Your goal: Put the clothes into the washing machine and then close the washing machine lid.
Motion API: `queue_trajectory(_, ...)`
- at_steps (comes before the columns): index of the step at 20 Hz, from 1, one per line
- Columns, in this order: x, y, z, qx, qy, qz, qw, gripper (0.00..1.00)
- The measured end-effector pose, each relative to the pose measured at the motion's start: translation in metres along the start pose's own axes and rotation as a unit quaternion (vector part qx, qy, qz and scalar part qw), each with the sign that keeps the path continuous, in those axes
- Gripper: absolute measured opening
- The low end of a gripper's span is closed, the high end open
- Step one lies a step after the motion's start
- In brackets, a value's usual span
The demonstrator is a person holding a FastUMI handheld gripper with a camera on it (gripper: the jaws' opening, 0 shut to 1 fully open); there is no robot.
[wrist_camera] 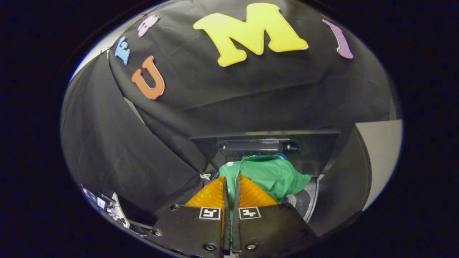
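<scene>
One green garment (272,173), one washing machine (308,200), one claw (231,181).

The handheld gripper (231,181) points forward and slightly upward, its two orange ribbed fingers (211,195) drawn nearly together with only a thin slit between the jaws. A fold of green garment (269,173) is pinched in that slit, both fingers pressing on it. Each black finger mount carries a small square black-and-white marker (209,213).

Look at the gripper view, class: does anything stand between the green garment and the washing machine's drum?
Nothing visible does. The gripper is shut on the green garment, which hangs just ahead of the fingers, above the drum opening. The lid stands raised behind it.
</scene>
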State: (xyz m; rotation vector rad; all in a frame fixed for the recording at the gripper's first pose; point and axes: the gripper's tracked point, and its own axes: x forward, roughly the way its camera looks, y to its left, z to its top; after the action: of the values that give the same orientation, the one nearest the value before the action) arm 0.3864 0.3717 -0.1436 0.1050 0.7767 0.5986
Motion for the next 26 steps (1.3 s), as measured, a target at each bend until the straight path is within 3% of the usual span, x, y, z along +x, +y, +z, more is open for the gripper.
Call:
queue_trajectory(16,0.137,-0.053,-0.114,0.03,0.109,-0.093,0.989,0.06)
queue_trajectory(21,0.152,-0.051,-0.148,0.051,0.149,-0.127,0.979,0.05)
queue_trajectory(26,0.158,-0.052,-0.159,0.037,0.156,-0.129,0.979,0.06)
